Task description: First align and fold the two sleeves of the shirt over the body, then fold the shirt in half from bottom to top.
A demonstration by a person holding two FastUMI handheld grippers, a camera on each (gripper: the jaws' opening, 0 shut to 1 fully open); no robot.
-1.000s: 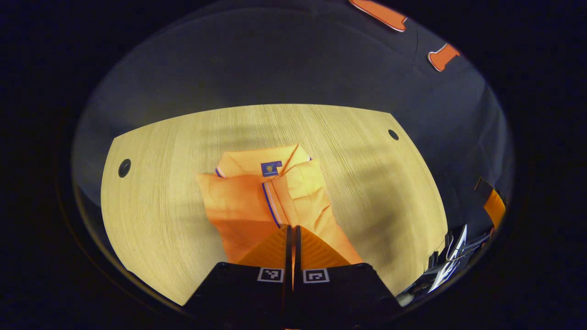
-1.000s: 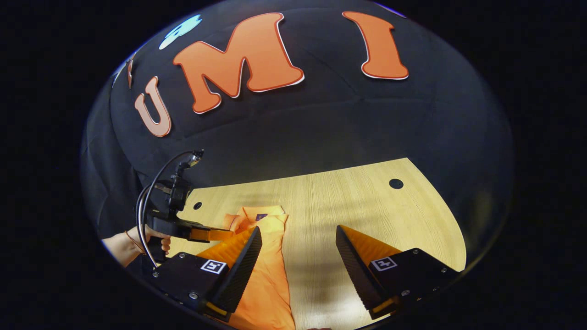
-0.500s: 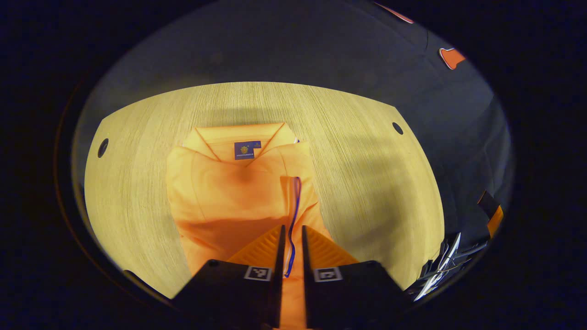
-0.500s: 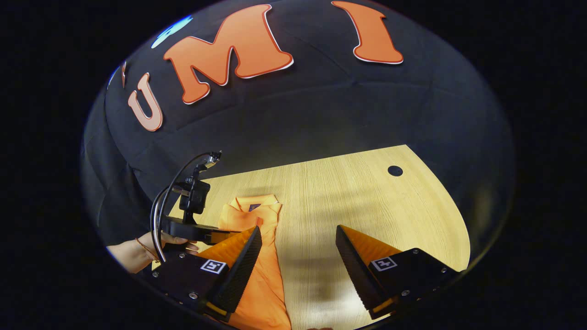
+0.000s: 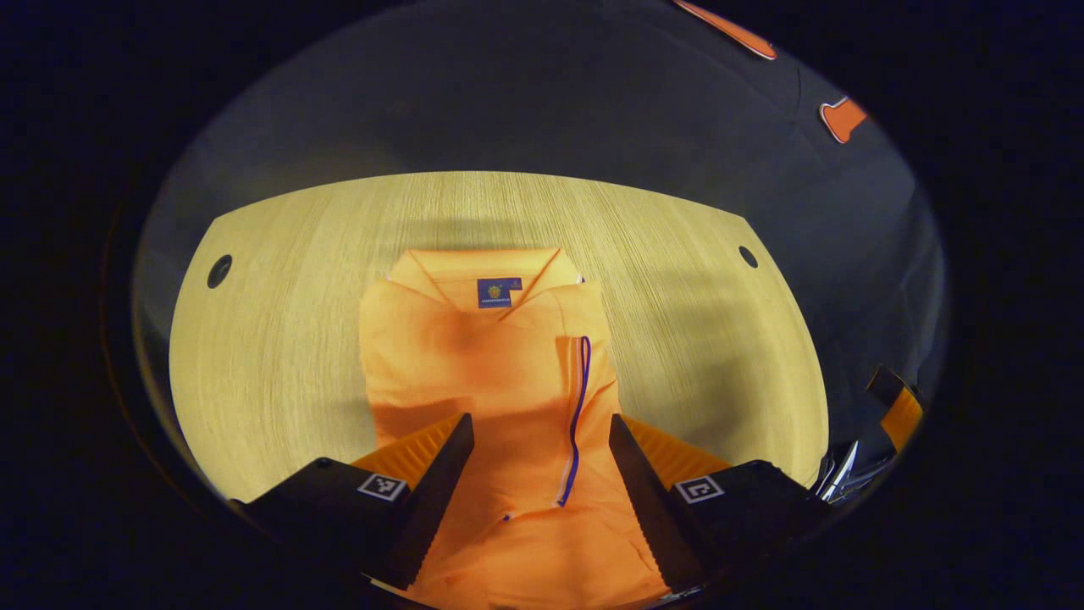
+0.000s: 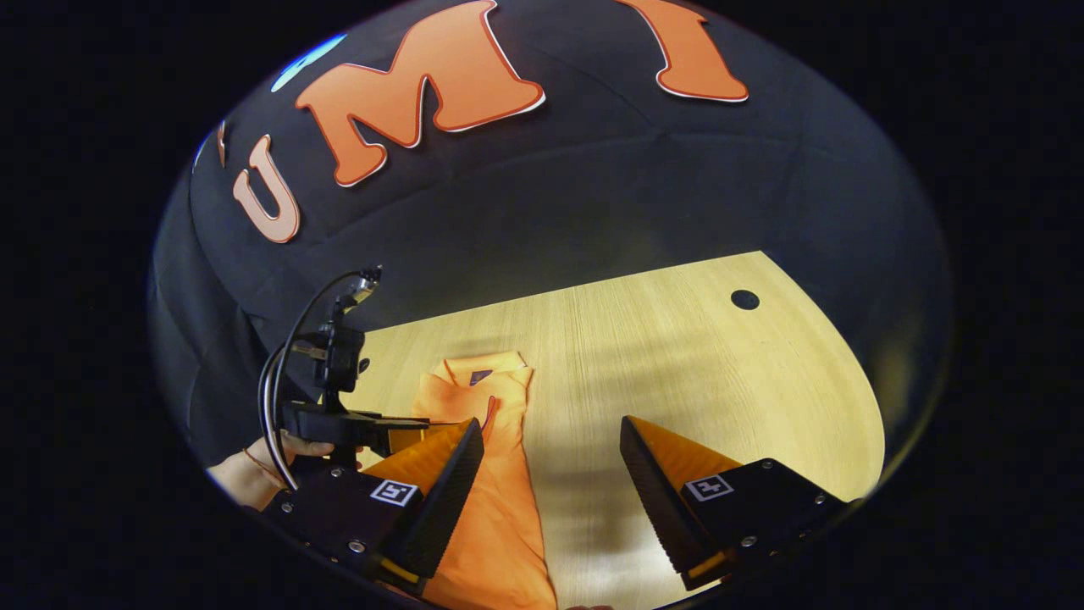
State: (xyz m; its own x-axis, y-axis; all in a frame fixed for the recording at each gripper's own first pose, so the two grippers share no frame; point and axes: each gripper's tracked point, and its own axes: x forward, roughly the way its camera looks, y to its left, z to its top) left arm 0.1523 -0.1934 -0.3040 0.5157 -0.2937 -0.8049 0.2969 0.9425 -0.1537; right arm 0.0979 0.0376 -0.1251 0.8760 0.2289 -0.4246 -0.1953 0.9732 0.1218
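left gripper (image 5: 533,457) has let go of the blue-trimmed sleeve cuff (image 5: 577,398) and spread wide over the orange polo shirt (image 5: 483,364) on the pale wood table (image 5: 279,322); right gripper (image 6: 550,462) open too; loose cuff could slide off, skewing the bottom fold

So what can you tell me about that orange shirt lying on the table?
The orange shirt looks like soft woven cloth, with a collar at its far end and a small dark label inside the neck. It lies flat on the light wooden table, narrowed into a long strip, with one sleeve folded over the body; that sleeve's cuff shows a blue and white stripe. The cloth is slightly rumpled. The left hand-held gripper stands open above its lower part. Whether its fingers touch the cloth I cannot tell.
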